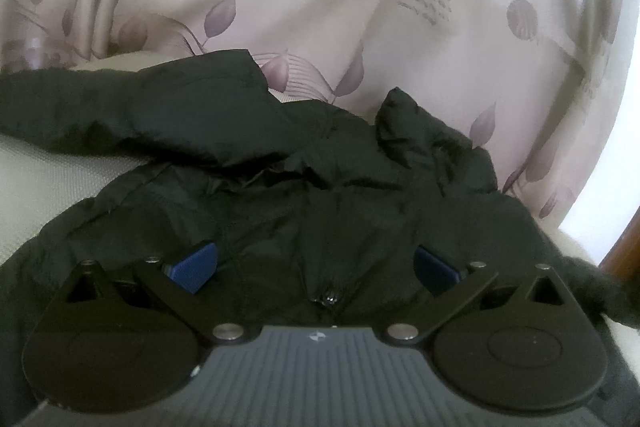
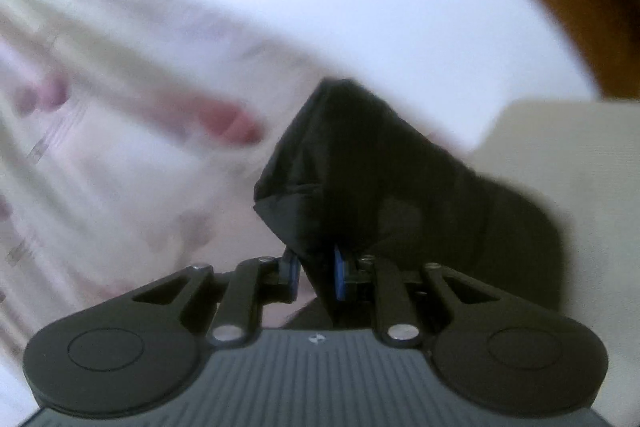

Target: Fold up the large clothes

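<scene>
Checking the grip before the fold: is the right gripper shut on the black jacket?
Shut on it. In the right wrist view the right gripper has its blue pads pinching a fold of the black jacket.

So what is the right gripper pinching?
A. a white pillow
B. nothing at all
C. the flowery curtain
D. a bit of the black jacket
D: in the right wrist view the right gripper has its blue pads closed on a fold of the black jacket, which bunches up beyond them.
</scene>
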Available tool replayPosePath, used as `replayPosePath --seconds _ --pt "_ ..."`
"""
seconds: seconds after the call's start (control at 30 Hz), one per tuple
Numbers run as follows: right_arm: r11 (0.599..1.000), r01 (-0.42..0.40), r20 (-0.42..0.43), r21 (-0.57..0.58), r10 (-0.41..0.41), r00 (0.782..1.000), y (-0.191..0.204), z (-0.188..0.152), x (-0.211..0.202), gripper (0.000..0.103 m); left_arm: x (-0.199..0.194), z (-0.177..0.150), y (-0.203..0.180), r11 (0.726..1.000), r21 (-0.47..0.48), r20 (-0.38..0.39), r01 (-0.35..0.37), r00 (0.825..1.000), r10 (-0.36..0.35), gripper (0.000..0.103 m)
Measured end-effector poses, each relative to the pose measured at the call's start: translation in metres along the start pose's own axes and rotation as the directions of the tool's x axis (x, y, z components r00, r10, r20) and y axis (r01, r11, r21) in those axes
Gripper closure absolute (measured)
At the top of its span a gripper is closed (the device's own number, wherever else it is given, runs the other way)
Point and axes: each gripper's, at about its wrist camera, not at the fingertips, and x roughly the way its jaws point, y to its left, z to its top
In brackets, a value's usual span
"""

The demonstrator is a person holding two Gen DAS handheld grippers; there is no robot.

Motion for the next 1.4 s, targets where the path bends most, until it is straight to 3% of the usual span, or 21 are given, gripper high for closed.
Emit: replayPosePath --seconds 0.2,0.4,0.67,0.9,1.13,1.33,1.4 --pt "0.987 -0.160 -0.170 -0.019 0.154 0.973 0.057 -0.083 0.075 0.087 -0.001 0.000 0.006 0.999 -0.037 0.011 0.023 1.000 -0.022 0.000" --pt "0.970 -0.243 -0.338 -0.018 0.223 0.914 0.089 -0.164 0.125 0.087 -0.002 0.000 0.012 0.996 -0.076 0.026 0.042 0.999 -0.041 0.000" --pt "0.967 -0.202 -0.541 -0.157 0.087 0.837 0.090 -0.254 0.162 0.087 -0.005 -0.001 0.019 0.990 -0.120 0.042 0.068 0.997 -0.063 0.000" --pt "0.891 -0.216 -0.610 -0.399 -0.082 0.788 0.093 -0.303 0.180 0.085 -0.006 0.000 0.022 0.987 -0.139 0.050 0.079 0.996 -0.073 0.000" --pt "0.803 -0.238 -0.607 -0.546 -0.183 0.773 0.100 -0.323 0.183 0.082 -0.007 -0.001 0.025 0.982 -0.164 0.061 0.093 0.995 -0.084 0.000" --pt "0.704 -0.253 -0.548 -0.664 -0.229 0.804 0.108 -0.345 0.181 0.081 -0.017 0.005 0.040 0.960 -0.241 0.088 0.141 0.988 -0.123 0.000" --pt "0.687 -0.263 -0.542 -0.677 -0.225 0.810 0.108 -0.347 0.179 0.078 -0.026 0.015 0.055 0.933 -0.324 0.091 0.157 0.987 -0.134 0.000"
